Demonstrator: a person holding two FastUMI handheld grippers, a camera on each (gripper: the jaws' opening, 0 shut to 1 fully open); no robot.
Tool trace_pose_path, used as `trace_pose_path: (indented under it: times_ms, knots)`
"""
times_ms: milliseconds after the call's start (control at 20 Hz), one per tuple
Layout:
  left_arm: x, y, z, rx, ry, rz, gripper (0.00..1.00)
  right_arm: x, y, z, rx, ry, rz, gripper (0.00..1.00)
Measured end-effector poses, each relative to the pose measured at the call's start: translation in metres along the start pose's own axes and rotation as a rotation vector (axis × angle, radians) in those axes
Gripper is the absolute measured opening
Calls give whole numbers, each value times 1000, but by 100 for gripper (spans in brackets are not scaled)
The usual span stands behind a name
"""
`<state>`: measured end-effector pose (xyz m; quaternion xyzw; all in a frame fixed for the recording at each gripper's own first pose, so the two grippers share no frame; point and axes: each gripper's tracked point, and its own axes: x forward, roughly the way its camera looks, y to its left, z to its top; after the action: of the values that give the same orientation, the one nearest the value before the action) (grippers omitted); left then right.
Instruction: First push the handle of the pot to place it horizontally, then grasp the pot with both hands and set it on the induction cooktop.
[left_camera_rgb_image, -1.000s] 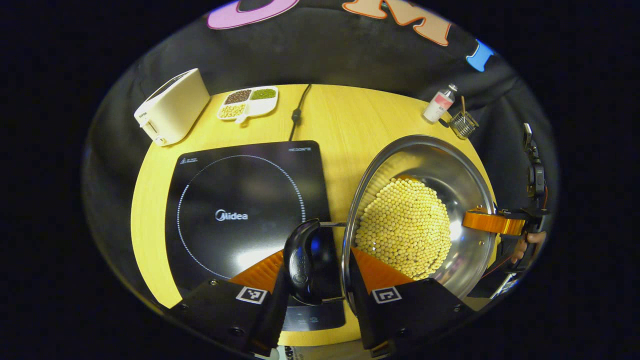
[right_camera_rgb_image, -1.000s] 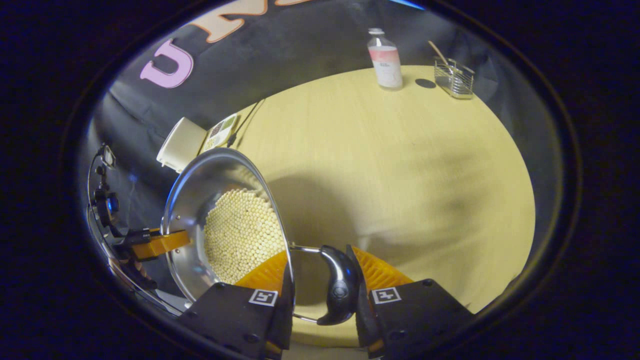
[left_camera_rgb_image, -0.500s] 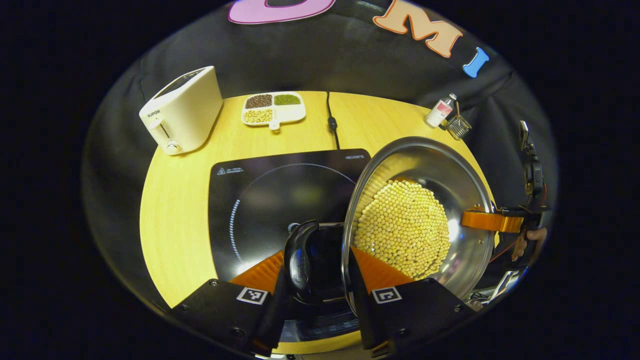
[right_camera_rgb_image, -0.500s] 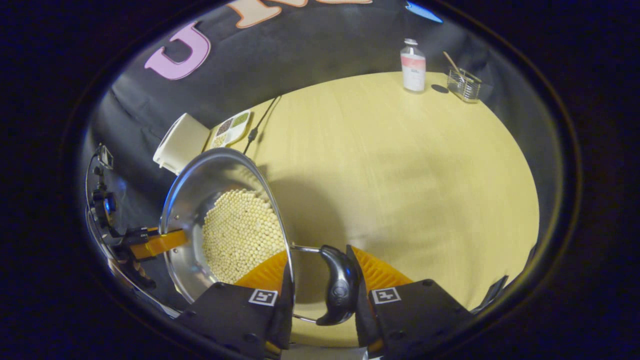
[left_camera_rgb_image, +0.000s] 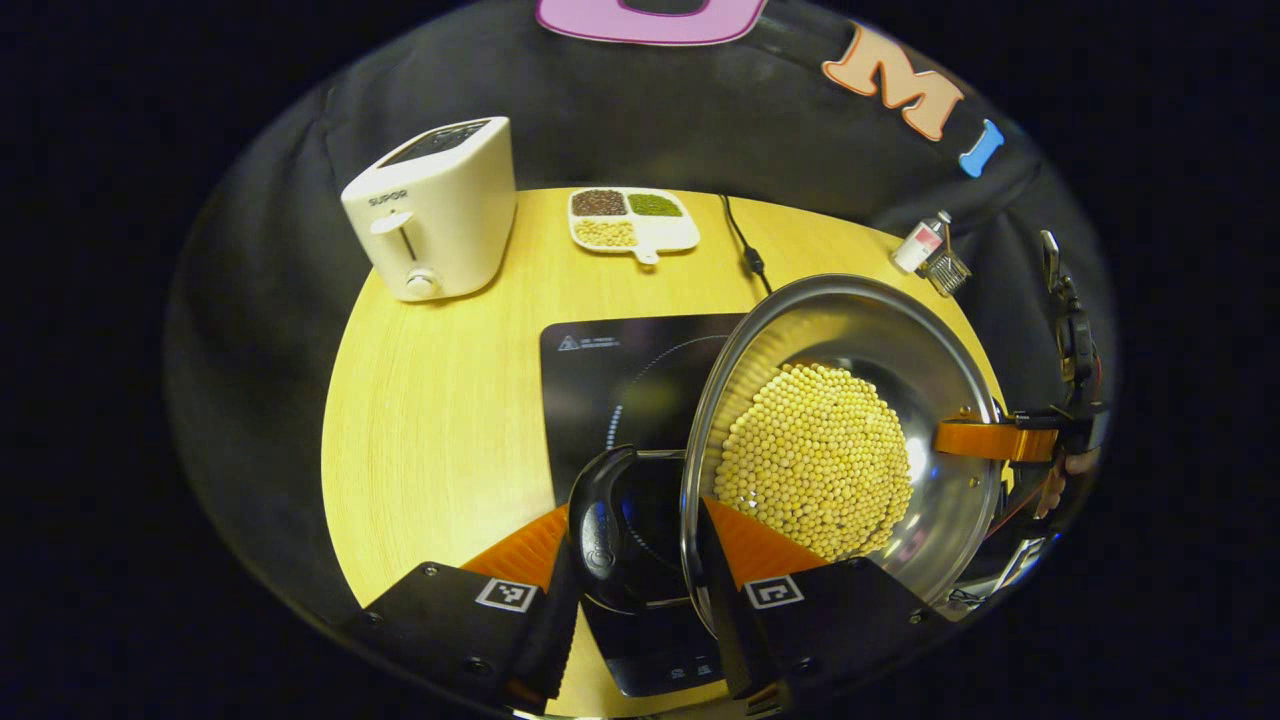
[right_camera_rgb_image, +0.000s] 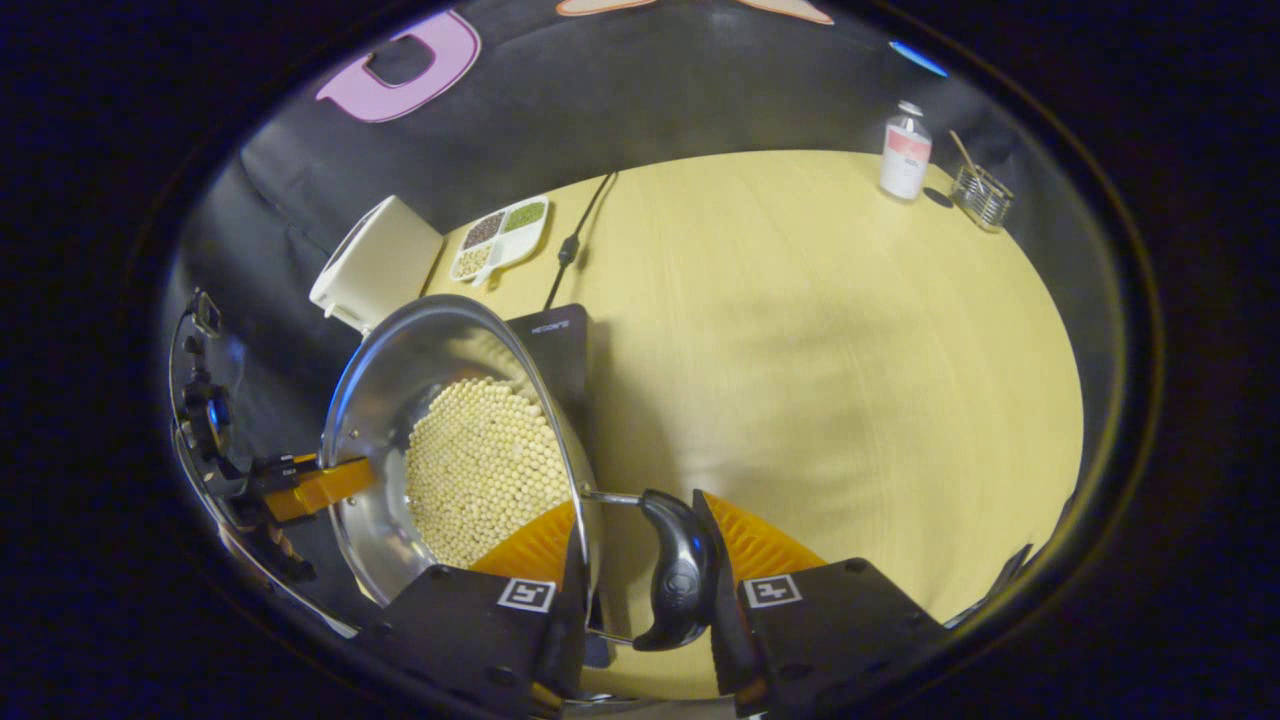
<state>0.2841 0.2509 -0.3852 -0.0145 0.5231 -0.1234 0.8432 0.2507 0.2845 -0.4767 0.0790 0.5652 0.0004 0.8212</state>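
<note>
Now each claw, left (left_camera_rgb_image: 632, 540) and right (right_camera_rgb_image: 640, 570), pinches a pot (left_camera_rgb_image: 850, 430) handle, one per side to keep the load (beans) level. The pot hangs partly over the cooktop (left_camera_rgb_image: 620, 370), seemingly clear of the worktop (left_camera_rgb_image: 430, 400).

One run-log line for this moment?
phase: carry | steel pot of beans | both grippers on black handles | over black induction cooktop
</note>
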Motion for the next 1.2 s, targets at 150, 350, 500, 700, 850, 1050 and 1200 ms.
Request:
trace_pose_path:
  times_ms: [150,350,500,700,850,1050,1200]
  knots:
    - [3,16,9,33,-18,17,61,7,14,2,10,7,-1,53]
    - [6,31,20,73,-59,29,61,15,28,8,39,1,2,53]
    - [7,37,24,85,-78,45,63,16,30,8,53,0,10,47]
    - [8,43,19,61,-67,96,73,21,26,8,37,-22,-11,53]
    - [3,50,17,54,-82,150,93,17,22,14,27,-48,-4,60]
    - [-12,52,25,75,-148,203,100,0,21,26,37,-104,31,75]
    - [-31,52,40,112,-222,250,100,-15,23,30,32,-151,70,84]
